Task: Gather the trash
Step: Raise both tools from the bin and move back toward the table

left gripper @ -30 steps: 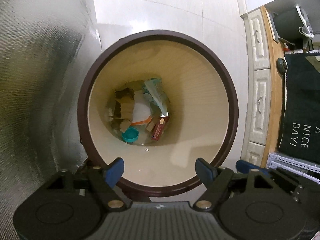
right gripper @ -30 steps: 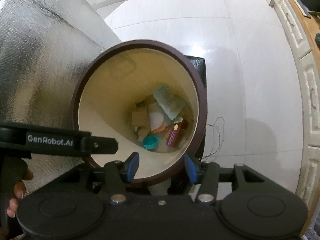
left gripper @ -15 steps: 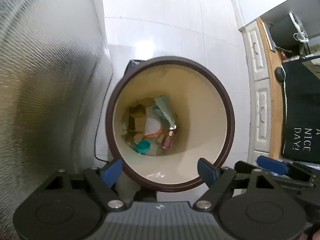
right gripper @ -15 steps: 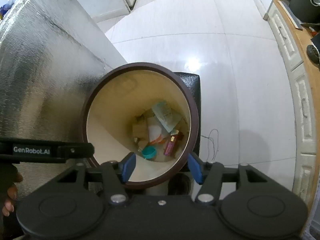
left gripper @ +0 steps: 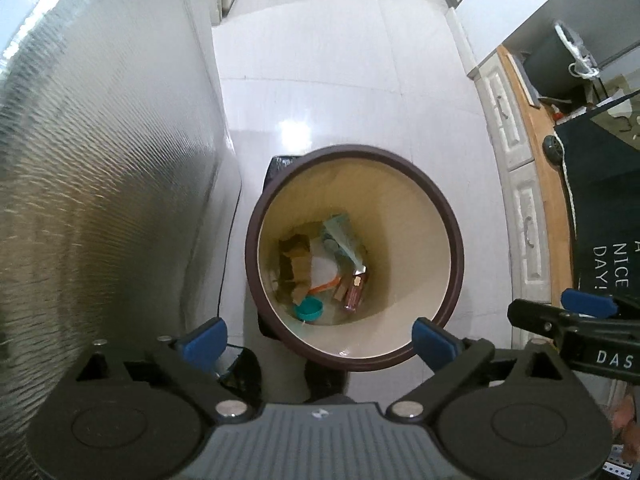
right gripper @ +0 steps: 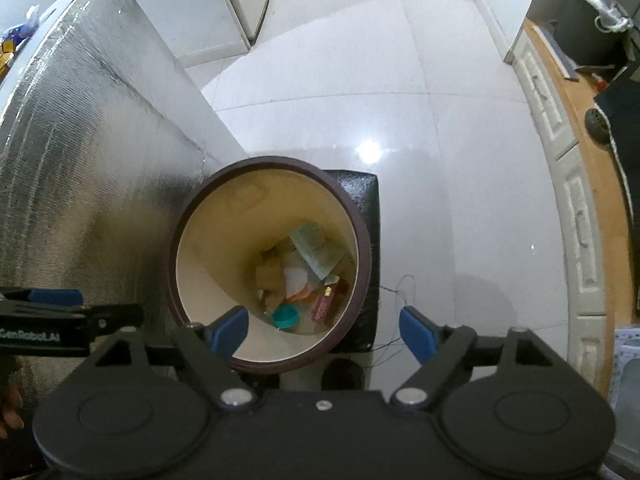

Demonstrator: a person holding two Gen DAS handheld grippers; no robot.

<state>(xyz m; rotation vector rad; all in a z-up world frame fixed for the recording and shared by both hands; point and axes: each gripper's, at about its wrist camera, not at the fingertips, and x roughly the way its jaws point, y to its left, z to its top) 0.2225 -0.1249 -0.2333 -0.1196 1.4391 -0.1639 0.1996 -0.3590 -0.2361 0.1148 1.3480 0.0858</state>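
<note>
A round trash bin with a brown rim (left gripper: 454, 232) and cream inside stands on the white floor below both grippers; it also shows in the right wrist view (right gripper: 362, 232). At its bottom lie cardboard scraps (left gripper: 298, 266), a teal cap (left gripper: 309, 307), a green packet (left gripper: 344, 236) and a red-brown wrapper (left gripper: 355, 292). My left gripper (left gripper: 320, 340) is open and empty above the bin's near rim. My right gripper (right gripper: 322, 332) is open and empty, also above the near rim. Each gripper shows at the edge of the other's view.
A silver foil-covered box (left gripper: 100, 160) stands close on the left. A black block (right gripper: 360, 188) sits under the bin. White cabinet drawers with a wooden top (left gripper: 520, 208) run along the right, with a dark mat (left gripper: 604, 216) on it. Thin wires (right gripper: 396, 292) lie on the floor.
Both grippers have risen away from the bin, which now looks smaller. The right gripper's jaws have opened wider. The trash in the bin has not moved.
</note>
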